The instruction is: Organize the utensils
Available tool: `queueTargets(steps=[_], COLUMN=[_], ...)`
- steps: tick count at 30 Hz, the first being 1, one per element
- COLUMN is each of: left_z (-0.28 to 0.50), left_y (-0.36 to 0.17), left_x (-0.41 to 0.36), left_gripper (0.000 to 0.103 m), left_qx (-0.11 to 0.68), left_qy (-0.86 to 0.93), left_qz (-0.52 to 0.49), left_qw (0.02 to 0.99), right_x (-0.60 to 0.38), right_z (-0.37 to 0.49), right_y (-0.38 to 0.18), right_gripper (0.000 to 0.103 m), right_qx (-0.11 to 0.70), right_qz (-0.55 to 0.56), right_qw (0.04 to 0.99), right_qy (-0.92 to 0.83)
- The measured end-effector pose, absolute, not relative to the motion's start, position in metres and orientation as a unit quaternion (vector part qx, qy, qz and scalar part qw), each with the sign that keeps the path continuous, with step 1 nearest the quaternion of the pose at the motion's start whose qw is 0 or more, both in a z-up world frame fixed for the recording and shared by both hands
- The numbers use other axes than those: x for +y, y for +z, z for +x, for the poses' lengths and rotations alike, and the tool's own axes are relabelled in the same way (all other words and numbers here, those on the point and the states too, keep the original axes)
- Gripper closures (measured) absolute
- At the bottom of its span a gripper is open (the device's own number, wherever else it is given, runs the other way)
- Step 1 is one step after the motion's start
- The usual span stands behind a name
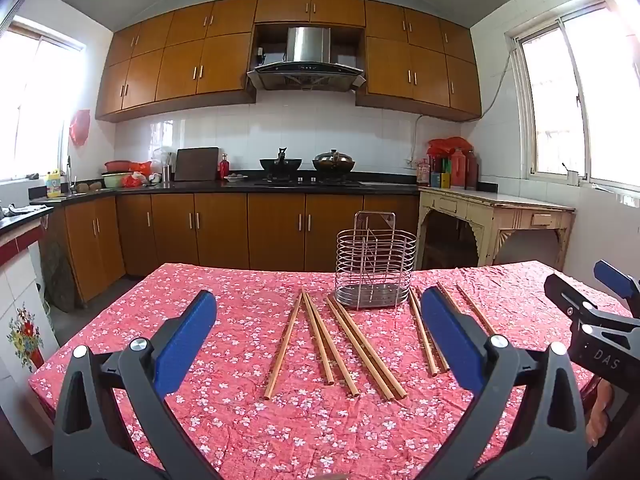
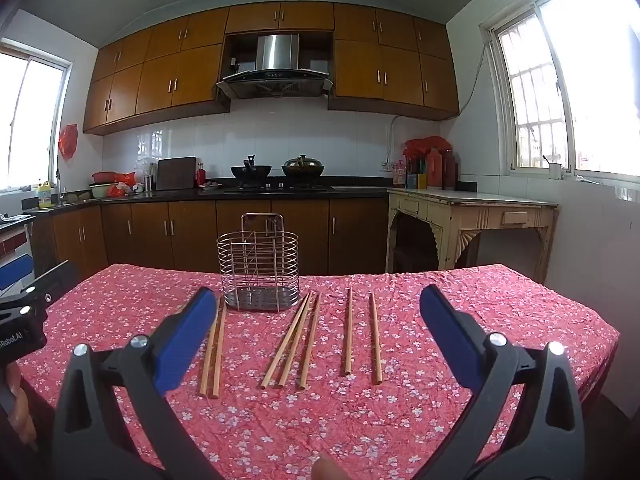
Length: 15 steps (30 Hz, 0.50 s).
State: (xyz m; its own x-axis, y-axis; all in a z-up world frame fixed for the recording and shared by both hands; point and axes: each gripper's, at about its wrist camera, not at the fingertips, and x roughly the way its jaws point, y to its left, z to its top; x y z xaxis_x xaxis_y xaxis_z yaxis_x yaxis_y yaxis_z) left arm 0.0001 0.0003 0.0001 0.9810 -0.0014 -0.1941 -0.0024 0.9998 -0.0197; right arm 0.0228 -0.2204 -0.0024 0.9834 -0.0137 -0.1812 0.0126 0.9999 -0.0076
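The chopsticks lie flat on a table covered by a red floral cloth, all with their long axes running roughly from the near edge toward the far edge, where the wire utensil holder stands upright. They fan slightly: in the right wrist view the tips of the middle three lean toward the holder, while the two to the right lie nearly parallel and apart from each other. A pair lies left of the holder's base, partly hidden behind a blue pad. The left wrist view shows further sticks to the left of the holder, and some behind that gripper's right pad, so the exact count cannot be told with confidence.

The left gripper hovers above the near part of the table with its jaws spread as wide as they go and nothing between the pads. The right gripper is likewise fully spread and holds nothing; its body also shows at the right edge of the left wrist view.

The cloth between the near ends of the sticks and the near table edge is bare, and bare cloth also stretches right of the outermost stick to the table's right edge. The holder sits close to the far edge, with the kitchen cabinets well behind it.
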Motion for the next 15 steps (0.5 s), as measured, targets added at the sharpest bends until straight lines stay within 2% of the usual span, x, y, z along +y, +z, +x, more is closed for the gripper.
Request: queueTargets(steps=[15], left_z=[-0.0001], left_y=[0.0002], left_x=[0.0004], left_gripper=[0.002], left_qx=[0.096], left_qy=[0.0], left_qz=[-0.011], left_qw=[0.995], right_x=[-0.2179], right_z=[0.0223], right_y=[-0.0023], right_gripper=[0.004], right_qx=[0.093], right_qz=[-0.003], right_qw=[0.996], right_qy=[-0.005])
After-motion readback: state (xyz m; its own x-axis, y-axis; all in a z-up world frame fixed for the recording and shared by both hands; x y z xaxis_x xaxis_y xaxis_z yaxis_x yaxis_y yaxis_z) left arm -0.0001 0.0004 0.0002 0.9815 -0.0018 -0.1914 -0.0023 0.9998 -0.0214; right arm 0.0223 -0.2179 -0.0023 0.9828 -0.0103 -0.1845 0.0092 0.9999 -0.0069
